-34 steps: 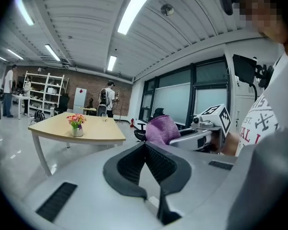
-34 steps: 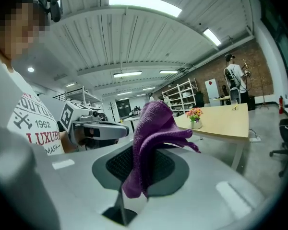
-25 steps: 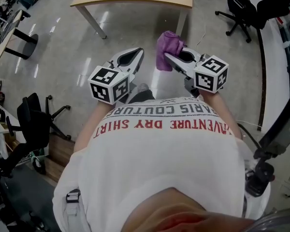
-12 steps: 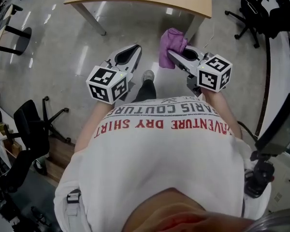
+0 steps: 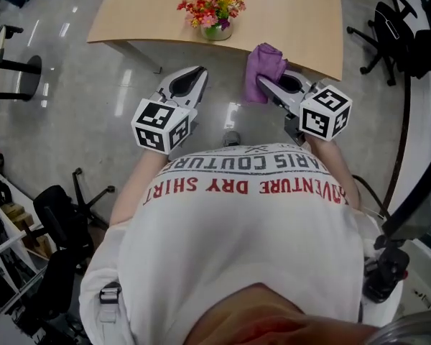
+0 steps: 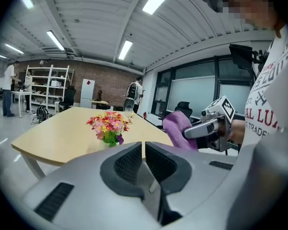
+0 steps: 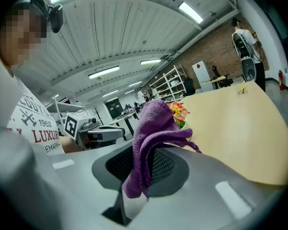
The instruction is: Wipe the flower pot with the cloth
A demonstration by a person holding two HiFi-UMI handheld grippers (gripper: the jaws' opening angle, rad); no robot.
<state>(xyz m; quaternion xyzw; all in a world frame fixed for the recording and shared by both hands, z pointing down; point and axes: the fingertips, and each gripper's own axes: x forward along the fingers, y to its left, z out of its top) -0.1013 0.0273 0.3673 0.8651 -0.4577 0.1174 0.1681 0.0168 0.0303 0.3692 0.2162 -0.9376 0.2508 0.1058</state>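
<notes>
A small pale flower pot [image 5: 218, 31] with red, pink and yellow flowers [image 5: 210, 2] stands near the front edge of a light wooden table [image 5: 294, 13]. The same pot [image 6: 109, 139] shows beyond my left jaws, and its flowers [image 7: 178, 111] peek out behind the cloth. My right gripper [image 5: 261, 86] is shut on a purple cloth [image 5: 265, 69], which bunches up over the jaws [image 7: 152, 138]. It hangs just short of the table's front edge, right of the pot. My left gripper [image 5: 192, 81] is shut and empty, above the floor in front of the table.
Glossy grey floor [image 5: 93, 99] lies between me and the table. Black office chairs stand at the right [image 5: 388, 27] and lower left [image 5: 65, 214]. A white counter edge [image 5: 416, 121] runs down the right side. Shelves and people [image 6: 9, 87] are far off in the room.
I have walked toward the table: it and the flower pot have come much closer and fully into the head view. Both grippers keep their pose, the cloth still in the right one.
</notes>
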